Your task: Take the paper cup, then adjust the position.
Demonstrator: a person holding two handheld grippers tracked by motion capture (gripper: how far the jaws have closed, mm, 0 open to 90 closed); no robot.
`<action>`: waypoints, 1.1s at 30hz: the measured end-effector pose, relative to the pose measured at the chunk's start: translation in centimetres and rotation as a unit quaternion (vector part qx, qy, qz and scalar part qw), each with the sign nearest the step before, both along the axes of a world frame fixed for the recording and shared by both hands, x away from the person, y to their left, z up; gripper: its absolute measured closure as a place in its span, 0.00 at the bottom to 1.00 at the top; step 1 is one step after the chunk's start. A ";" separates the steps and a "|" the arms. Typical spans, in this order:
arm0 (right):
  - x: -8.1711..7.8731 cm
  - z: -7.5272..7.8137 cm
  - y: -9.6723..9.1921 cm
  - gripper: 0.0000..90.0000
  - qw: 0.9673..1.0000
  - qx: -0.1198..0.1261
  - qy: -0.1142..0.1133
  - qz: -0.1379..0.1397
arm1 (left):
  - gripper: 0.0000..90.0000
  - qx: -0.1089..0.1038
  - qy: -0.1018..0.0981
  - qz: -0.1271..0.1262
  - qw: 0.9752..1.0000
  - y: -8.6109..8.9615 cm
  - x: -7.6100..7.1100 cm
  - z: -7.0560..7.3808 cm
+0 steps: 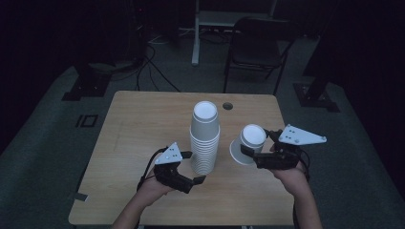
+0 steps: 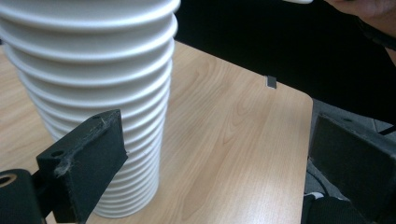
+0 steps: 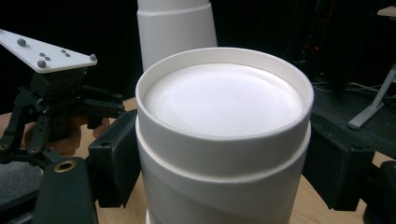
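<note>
You're clamping right gripper [image 1: 250, 151] on white paper cup [image 1: 247, 143], bottom up; left gripper [image 1: 193, 166] gaping empty beside cup stack [image 1: 205, 138]. Wooden table [image 1: 138, 129] sitting in dark room.

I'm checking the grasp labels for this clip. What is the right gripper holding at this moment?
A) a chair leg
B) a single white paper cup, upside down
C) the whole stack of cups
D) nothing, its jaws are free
B: the right gripper has its jaws closed on the sides of a single white paper cup, base up and lifted off the table, apart from the stack of cups.
</note>
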State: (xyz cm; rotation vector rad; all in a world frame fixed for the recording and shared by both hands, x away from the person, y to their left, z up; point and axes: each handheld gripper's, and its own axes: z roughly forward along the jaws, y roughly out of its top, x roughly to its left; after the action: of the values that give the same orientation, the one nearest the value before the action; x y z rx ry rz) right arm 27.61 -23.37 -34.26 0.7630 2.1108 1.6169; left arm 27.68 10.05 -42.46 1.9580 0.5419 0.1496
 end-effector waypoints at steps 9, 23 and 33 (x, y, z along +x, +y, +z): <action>-0.9 -1.0 -0.1 0.23 1.000 0.001 0.002 0.004 | 0.05 -0.001 0.005 -0.005 1.000 -0.5 -0.3 -0.6; -2.3 -1.4 0.2 0.23 1.000 0.000 -0.001 0.016 | 0.05 -0.004 0.014 -0.042 0.999 -2.7 -1.4 -1.6; -3.1 -2.4 1.6 0.23 0.999 0.004 0.000 0.039 | 0.05 -0.009 0.022 -0.073 0.997 -3.9 -2.2 -1.9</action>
State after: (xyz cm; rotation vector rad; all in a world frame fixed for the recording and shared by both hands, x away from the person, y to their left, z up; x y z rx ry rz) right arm 24.49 -21.79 -36.70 0.6912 2.1611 1.6663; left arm 25.45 6.15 -44.40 1.9785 0.4268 0.0091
